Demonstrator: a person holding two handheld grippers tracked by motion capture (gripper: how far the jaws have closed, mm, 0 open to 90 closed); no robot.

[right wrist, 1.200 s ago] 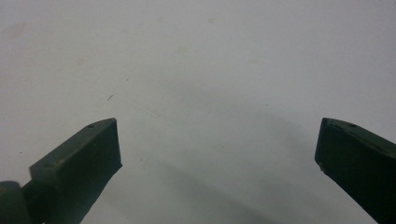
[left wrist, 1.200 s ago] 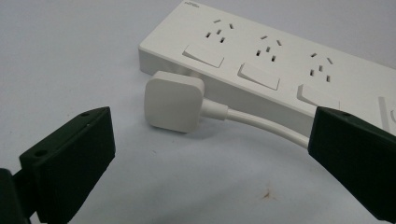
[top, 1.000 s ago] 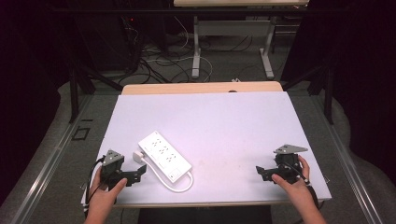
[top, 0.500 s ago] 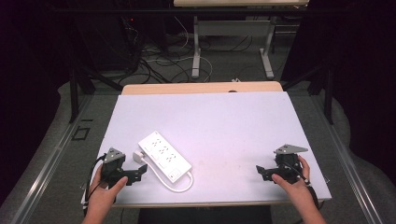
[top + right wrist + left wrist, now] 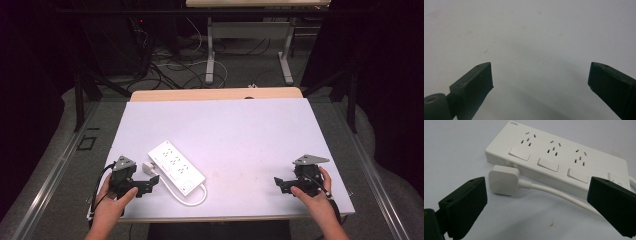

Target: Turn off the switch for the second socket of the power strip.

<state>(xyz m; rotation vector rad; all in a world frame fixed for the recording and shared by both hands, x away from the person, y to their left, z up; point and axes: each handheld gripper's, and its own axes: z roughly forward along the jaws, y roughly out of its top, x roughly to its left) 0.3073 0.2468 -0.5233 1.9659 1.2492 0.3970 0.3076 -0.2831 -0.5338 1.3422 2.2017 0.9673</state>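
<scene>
Just ahead of the spread left claw (image 5: 536, 202) lies the plug (image 5: 503, 179).

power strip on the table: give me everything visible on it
The power strip is a white, plastic-looking slab lying flat on the pale table, set diagonally near the front left. Its top carries three socket groups, each with a white rocker switch below. A white cord leaves one end and loops back alongside it, ending in a squarish white plug that lies on the table, close to the strip's side. The left gripper faces the plug, open, touching nothing.
</scene>
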